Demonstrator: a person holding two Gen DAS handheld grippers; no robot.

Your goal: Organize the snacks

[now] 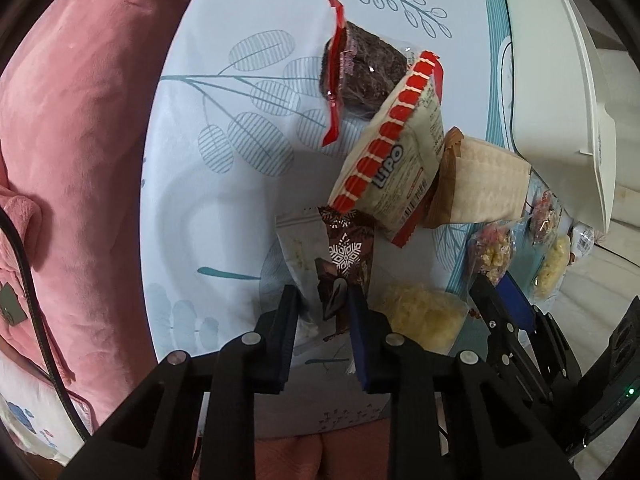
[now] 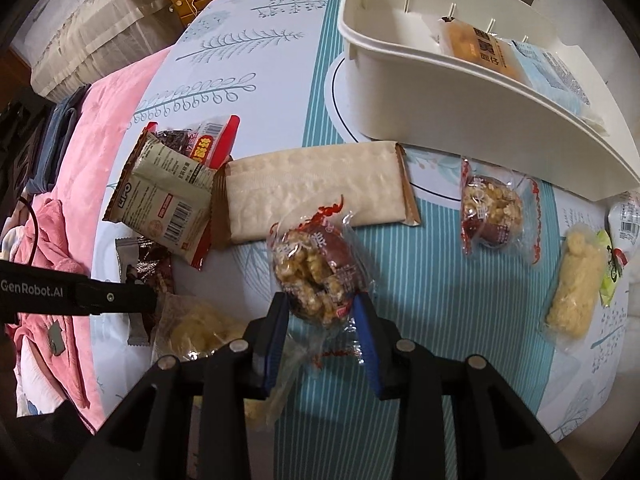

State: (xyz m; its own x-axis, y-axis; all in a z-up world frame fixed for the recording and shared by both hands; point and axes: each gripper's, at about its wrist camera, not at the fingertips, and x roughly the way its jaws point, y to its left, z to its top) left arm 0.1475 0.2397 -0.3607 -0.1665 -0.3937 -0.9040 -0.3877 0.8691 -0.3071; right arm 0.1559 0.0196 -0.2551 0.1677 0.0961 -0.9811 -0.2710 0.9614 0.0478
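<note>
Two packets lie in the white bin (image 2: 460, 80), many wait on the table (image 2: 440, 300); left claw (image 1: 322, 320) nearly closed around a brown snowflake packet (image 1: 346, 264), right claw (image 2: 320, 316) clamps a walnut-date snack (image 2: 316, 268).

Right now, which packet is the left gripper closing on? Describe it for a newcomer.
Start at the big Lipo biscuit pack mid-table. Just below its lower end lies a brown wrapper, between the left gripper fingers. Only it carries a white snowflake.
</note>
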